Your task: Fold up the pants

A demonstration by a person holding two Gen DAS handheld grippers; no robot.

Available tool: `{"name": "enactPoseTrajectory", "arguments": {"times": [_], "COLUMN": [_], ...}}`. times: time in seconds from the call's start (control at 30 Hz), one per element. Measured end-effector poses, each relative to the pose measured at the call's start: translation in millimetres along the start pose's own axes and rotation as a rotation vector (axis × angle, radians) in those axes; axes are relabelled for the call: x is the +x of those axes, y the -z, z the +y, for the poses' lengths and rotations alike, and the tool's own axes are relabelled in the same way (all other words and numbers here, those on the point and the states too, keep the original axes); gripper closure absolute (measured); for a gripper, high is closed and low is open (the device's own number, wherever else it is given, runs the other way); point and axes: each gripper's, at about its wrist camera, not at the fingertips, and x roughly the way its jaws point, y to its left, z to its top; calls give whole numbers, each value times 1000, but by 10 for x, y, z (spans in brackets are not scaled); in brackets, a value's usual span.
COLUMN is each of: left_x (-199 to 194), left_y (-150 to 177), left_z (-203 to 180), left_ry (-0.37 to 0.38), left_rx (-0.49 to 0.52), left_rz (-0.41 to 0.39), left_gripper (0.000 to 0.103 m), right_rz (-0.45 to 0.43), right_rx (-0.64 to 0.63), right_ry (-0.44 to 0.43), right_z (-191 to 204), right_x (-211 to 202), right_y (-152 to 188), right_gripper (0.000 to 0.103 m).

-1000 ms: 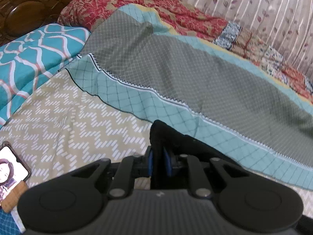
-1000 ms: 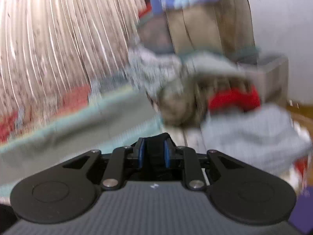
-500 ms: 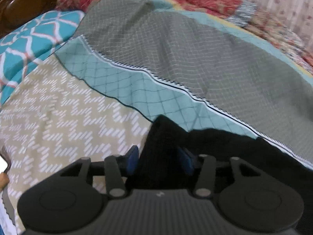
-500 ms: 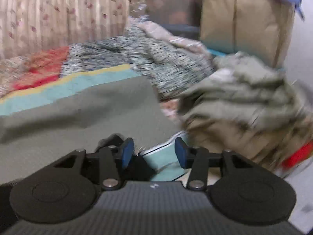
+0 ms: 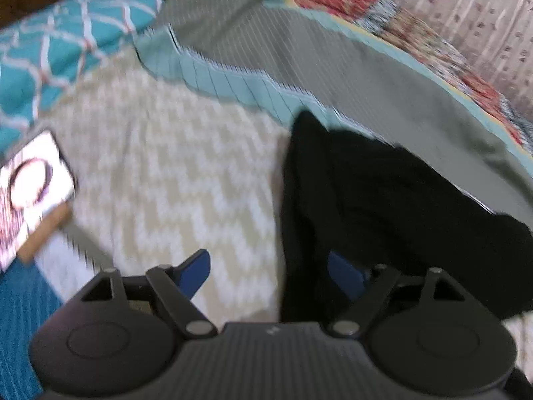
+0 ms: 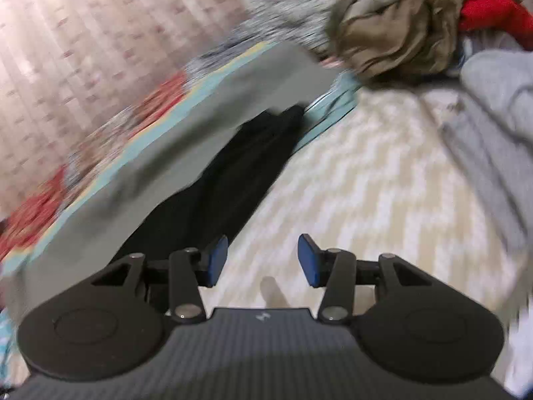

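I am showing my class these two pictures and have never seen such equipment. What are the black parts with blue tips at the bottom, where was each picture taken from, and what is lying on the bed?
No robot here: a person holds a two-fingered tool in each hand, and a small wide-angle camera on each tool looks forward along its fingers. The black shapes at the bottom are the tools themselves.

One picture comes from the left gripper. Its jaws stand wide and have just been opening. The black pants lie partly between them, but the blue pads are not pressing on the cloth.

The other comes from the right gripper. Its jaws are open over the patterned bedsheet, with nothing between them. The pants stretch away on its left.

Also on the bed: a phone with its screen lit, a teal pillow and a pile of clothes. Both pictures are blurred.
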Motion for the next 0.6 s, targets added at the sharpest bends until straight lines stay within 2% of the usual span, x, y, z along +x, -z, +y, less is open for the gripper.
{"name": "enactPoseTrajectory", "arguments": {"times": [0.07, 0.17, 0.23, 0.37, 0.5, 0.57, 0.6], "left_x": [-26, -22, -27, -13, 121, 166, 165], "left_y": [166, 356, 441, 523, 563, 594, 600], "left_z": [40, 88, 122, 164, 217, 173, 136], "left_ry": [52, 114, 157, 242, 291, 284, 261], "left_rx": [-29, -86, -132, -207, -300, -321, -315], "left_rz": [49, 100, 120, 141, 158, 145, 139], "left_gripper": [13, 13, 8, 5, 4, 9, 23], "right_rz": [50, 128, 159, 271, 333, 348, 353], "right_rx": [-34, -113, -145, -110, -50, 20, 45], "right_ry": [-48, -69, -90, -158, -196, -213, -208], "right_z": [95, 194, 204, 149, 178, 206, 244], "right_x": [-204, -527, -752, -1069, -981, -778, -678], "right_y": [204, 537, 725, 1068, 1257, 1283, 1301], "right_gripper": [53, 53, 52, 43, 39, 39, 47]}}
